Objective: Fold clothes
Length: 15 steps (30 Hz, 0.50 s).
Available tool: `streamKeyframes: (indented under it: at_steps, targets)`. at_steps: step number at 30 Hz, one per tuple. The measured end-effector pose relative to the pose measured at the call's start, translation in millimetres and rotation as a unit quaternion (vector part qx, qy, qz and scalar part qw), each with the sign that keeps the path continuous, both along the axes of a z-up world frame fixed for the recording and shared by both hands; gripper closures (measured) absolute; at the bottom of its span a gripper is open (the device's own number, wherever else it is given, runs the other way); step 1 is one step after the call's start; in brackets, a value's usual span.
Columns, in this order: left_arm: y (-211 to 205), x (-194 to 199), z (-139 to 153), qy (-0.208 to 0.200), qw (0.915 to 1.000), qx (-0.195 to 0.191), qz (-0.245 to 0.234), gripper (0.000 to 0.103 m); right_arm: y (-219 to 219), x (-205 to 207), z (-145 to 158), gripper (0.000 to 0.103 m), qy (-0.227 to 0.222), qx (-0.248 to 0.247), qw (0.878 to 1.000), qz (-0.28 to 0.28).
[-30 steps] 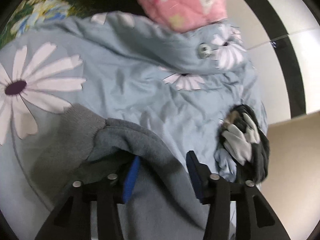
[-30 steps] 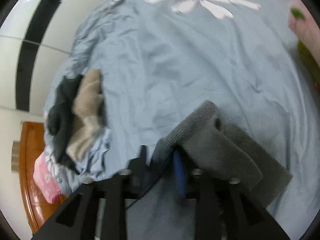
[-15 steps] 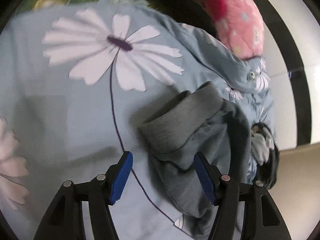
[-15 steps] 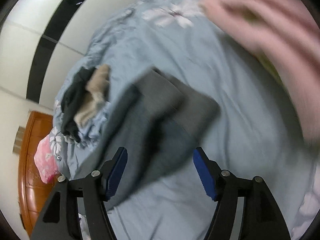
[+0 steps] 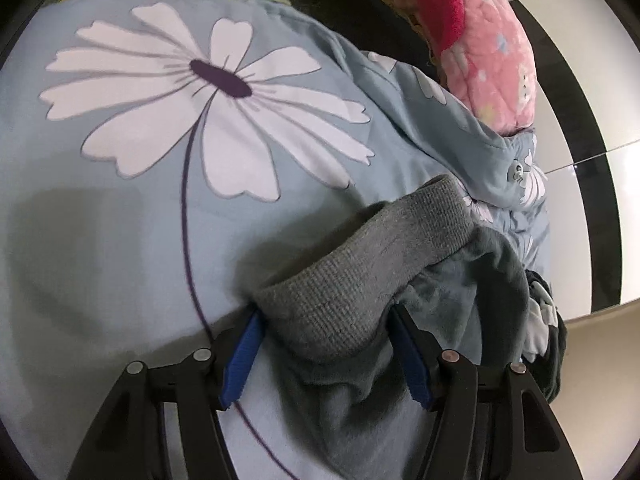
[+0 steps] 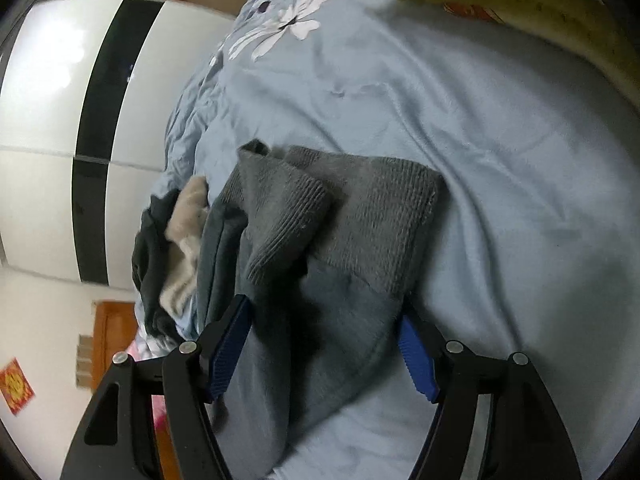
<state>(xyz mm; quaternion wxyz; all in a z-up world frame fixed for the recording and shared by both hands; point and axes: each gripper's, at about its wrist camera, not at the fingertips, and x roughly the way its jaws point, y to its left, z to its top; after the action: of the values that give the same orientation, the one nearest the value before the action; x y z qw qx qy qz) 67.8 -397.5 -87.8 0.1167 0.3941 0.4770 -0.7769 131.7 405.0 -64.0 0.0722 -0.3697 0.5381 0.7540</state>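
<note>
**Grey garment lying between both open tongs on the bed**

Fleece, dark grey with a ribbed knit cuff, makes up the garment that lies crumpled on the pale blue bedsheet printed with large white daisies. In the left wrist view the left tongs stand wide open, their blue pads on either side of the ribbed cuff; the fabric sits in the gap, and the jaws are not pressed together on it. The cuff is folded over and lies near the stem of the big daisy.

In the right wrist view the right tongs are likewise spread wide, with the same garment between the blue pads, its ribbed bands pointing away from the camera and its smooth body running down under the tongs.

Beside the garment, toward the bed's edge, lies a small heap of dark and beige clothes. A pink quilted blanket sits at the far end of the sheet in the left view. A white wardrobe with a black stripe stands past the bed.
</note>
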Motion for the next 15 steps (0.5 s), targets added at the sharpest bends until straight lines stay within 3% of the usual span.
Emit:
streamKeyframes:
  at_steps: [3, 7, 9, 14, 15]
  targets:
    - [-2, -3, 3, 0.001, 1.0000, -0.008, 0.005, 0.047, -3, -6, 1, 0.021, 0.006, 0.003, 1.000, -0.004]
    - [-4, -4, 6, -0.006, 0.9997, -0.010, 0.020, 0.068, -6, -14, 2, 0.021, 0.010, 0.007, 1.000, -0.010]
    - [-2, -9, 13, -0.009, 0.9996, -0.021, 0.019, 0.077, -8, -19, 4, 0.025, -0.009, 0.018, 1.000, -0.013]
    - [0, -17, 42, 0.007, 0.9994, -0.030, 0.015, 0.083, -5, -25, 11, 0.074, -0.049, 0.029, 0.998, -0.020]
    - [0, -18, 50, 0.010, 0.9993, -0.032, 0.014, 0.084, -5, -26, 15, 0.091, -0.047, 0.024, 0.998, -0.016]
